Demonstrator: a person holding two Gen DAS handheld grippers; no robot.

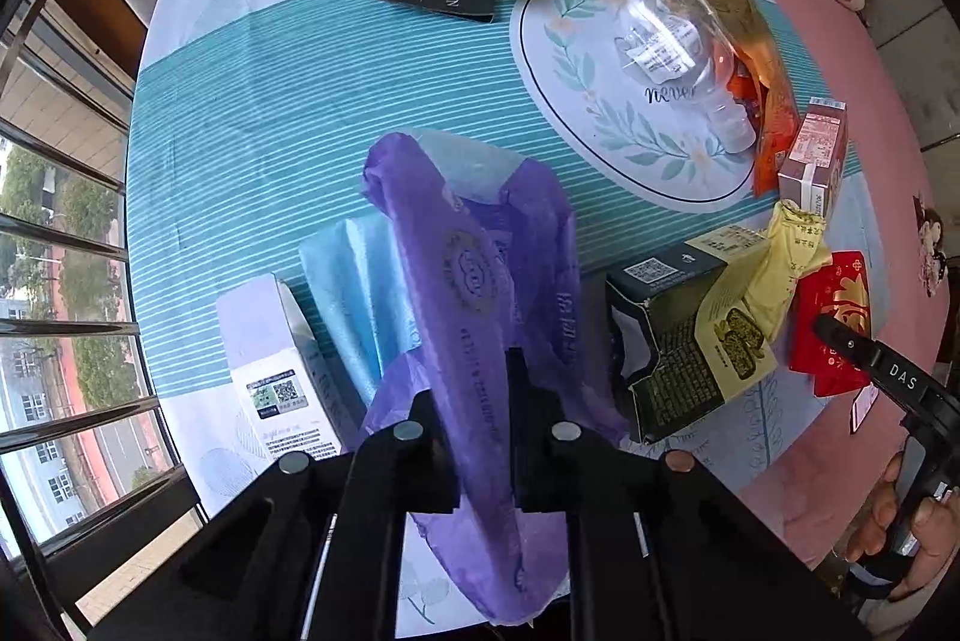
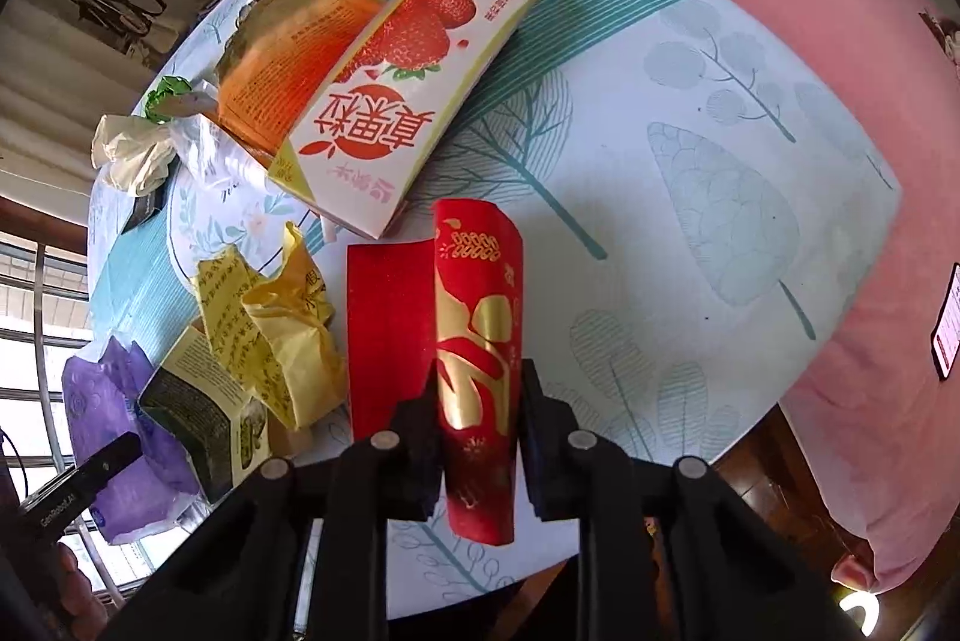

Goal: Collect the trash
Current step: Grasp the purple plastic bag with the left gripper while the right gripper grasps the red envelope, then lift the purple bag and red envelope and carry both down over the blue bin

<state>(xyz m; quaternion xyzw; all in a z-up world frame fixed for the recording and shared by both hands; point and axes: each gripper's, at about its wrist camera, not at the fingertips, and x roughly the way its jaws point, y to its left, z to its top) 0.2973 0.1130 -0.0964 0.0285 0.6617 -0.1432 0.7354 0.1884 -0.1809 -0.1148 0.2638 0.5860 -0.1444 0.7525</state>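
Over cluttered tablecloth (image 1: 252, 113), left gripper (image 1: 486, 437) pinches purple bag (image 1: 456, 281), right gripper (image 2: 480, 437) clamps red packet (image 2: 477, 341)

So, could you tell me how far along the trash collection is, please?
Nothing looks collected yet. In hand: the left tongs pinch the crumpled purple plastic bag; the right tongs squeeze the red-and-gold paper envelope. Left on the table: the strawberry milk carton, clear plastic bottle and yellow wrapper.

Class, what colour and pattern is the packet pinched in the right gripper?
Red packet with a gold leaf-like design, pinched by the right gripper; clearest in the right wrist view.
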